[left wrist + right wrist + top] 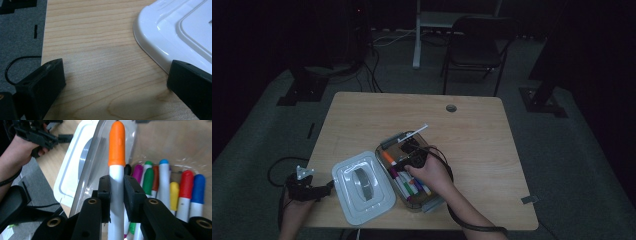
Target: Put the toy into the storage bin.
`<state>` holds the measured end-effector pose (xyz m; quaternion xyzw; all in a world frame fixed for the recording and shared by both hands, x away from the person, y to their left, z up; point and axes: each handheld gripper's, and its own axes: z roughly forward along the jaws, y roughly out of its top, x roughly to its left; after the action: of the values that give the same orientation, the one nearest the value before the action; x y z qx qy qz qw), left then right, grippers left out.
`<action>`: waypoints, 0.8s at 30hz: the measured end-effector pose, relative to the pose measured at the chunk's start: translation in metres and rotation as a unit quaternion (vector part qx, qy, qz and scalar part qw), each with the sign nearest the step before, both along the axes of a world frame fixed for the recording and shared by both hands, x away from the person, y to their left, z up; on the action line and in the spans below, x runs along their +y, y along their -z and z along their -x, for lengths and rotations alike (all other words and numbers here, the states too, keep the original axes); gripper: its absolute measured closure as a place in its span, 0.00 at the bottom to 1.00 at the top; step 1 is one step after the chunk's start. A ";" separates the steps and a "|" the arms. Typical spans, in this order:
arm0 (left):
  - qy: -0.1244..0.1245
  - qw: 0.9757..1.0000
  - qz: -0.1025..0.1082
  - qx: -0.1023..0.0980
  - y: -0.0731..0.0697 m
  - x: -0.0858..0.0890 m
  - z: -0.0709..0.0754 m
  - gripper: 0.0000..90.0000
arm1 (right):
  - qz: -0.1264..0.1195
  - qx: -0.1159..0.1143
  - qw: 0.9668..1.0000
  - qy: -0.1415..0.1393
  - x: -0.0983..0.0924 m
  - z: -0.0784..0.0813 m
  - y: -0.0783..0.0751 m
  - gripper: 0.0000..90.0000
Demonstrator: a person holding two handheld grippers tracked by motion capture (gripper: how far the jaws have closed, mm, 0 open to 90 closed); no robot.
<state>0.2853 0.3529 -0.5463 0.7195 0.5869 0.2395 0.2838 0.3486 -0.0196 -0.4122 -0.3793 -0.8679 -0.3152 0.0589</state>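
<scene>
A wooden table (472, 130) stands on grey carpet, with a dark folding chair (477, 47) beyond its far edge. Near the front edge lies a white lid (362, 186), flat, with a grey handle in its middle. Just right of it sits a clear plastic box (432, 204) holding coloured markers (412, 187). The right tongs (404, 161) are over the box, with an orange-capped marker (388, 159) at their tip. The left tongs (329, 188) rest at the table's left front corner, just beside the lid.

White lid (362, 186) beside box (430, 205); far tabletop (472, 125) open.
</scene>
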 end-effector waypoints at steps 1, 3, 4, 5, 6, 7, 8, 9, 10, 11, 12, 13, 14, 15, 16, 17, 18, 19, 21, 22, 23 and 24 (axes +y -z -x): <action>0.000 1.000 0.000 0.000 0.000 0.000 0.000 0.02 | 0.001 0.005 1.000 -0.003 0.002 0.000 0.002 0.86; 0.000 1.000 0.000 0.000 0.000 0.000 0.000 0.02 | 0.005 0.011 1.000 -0.005 0.004 -0.001 0.006 0.86; 0.000 1.000 0.000 0.000 0.000 0.000 0.000 0.02 | 0.005 0.011 1.000 -0.005 0.004 -0.001 0.006 0.86; 0.000 1.000 0.000 0.000 0.000 0.000 0.000 0.02 | 0.006 0.016 1.000 -0.005 0.005 -0.002 0.008 0.86; 0.000 1.000 0.000 0.000 0.000 0.000 0.000 0.02 | 0.015 0.021 1.000 -0.006 0.007 -0.003 0.013 0.86; 0.000 1.000 0.000 0.000 0.000 0.000 0.000 0.02 | 0.017 0.023 1.000 -0.008 0.008 -0.004 0.015 0.86; 0.000 1.000 0.000 0.000 0.000 0.000 0.000 0.02 | 0.020 0.026 0.999 -0.008 0.009 -0.004 0.017 0.86; 0.000 1.000 0.000 0.000 0.000 0.000 0.000 0.02 | 0.025 0.027 0.999 -0.010 0.010 -0.005 0.019 0.86; 0.000 1.000 0.001 0.000 0.000 0.000 0.000 0.02 | 0.027 0.032 0.999 -0.010 0.012 -0.005 0.021 0.86; 0.000 1.000 0.001 0.000 0.000 0.000 0.000 0.02 | 0.027 0.032 0.999 -0.010 0.012 -0.005 0.021 0.86; -0.001 1.000 0.001 0.000 0.000 0.000 0.000 0.02 | 0.032 0.034 0.999 -0.012 0.013 -0.006 0.024 0.86; 0.000 1.000 0.001 0.000 0.000 0.000 0.000 0.02 | 0.043 0.040 0.998 -0.018 0.016 -0.007 0.028 0.85; -0.001 1.000 0.001 0.000 0.000 0.000 0.000 0.02 | 0.045 0.045 0.998 -0.018 0.017 -0.007 0.030 0.85; -0.001 1.000 0.001 0.000 0.000 0.000 0.000 0.02 | 0.048 0.047 0.998 -0.020 0.019 -0.008 0.033 0.85; -0.001 1.000 0.001 0.000 0.000 0.000 0.000 0.02 | 0.055 0.048 0.997 -0.022 0.020 -0.008 0.036 0.85; -0.001 1.000 0.001 0.000 0.000 0.000 0.000 0.02 | 0.057 0.050 0.997 -0.022 0.021 -0.008 0.038 0.85; -0.001 1.000 0.001 0.000 0.000 0.000 0.000 0.02 | 0.063 0.053 0.996 -0.023 0.022 -0.009 0.041 0.85; -0.001 1.000 0.001 0.000 0.000 0.000 0.000 0.02 | 0.068 0.055 0.996 -0.023 0.023 -0.010 0.043 0.85; -0.001 1.000 0.002 -0.001 0.000 0.000 0.000 0.02 | 0.078 0.060 0.995 -0.025 0.026 -0.010 0.048 0.85; 0.000 1.000 0.001 0.001 0.000 0.000 0.000 0.02 | 0.081 0.062 0.994 -0.025 0.027 -0.011 0.050 0.85; 0.000 1.000 0.000 0.001 0.000 0.000 0.000 0.02 | 0.088 0.064 0.994 -0.027 0.028 -0.010 0.052 0.85; 0.000 1.000 0.000 0.001 0.000 0.000 0.000 0.02 | 0.092 0.067 0.993 -0.029 0.029 -0.010 0.054 0.85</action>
<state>0.2852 0.3529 -0.5462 0.7195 0.5872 0.2388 0.2836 0.3588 0.0097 -0.4663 -0.3779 -0.8981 -0.2059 0.0906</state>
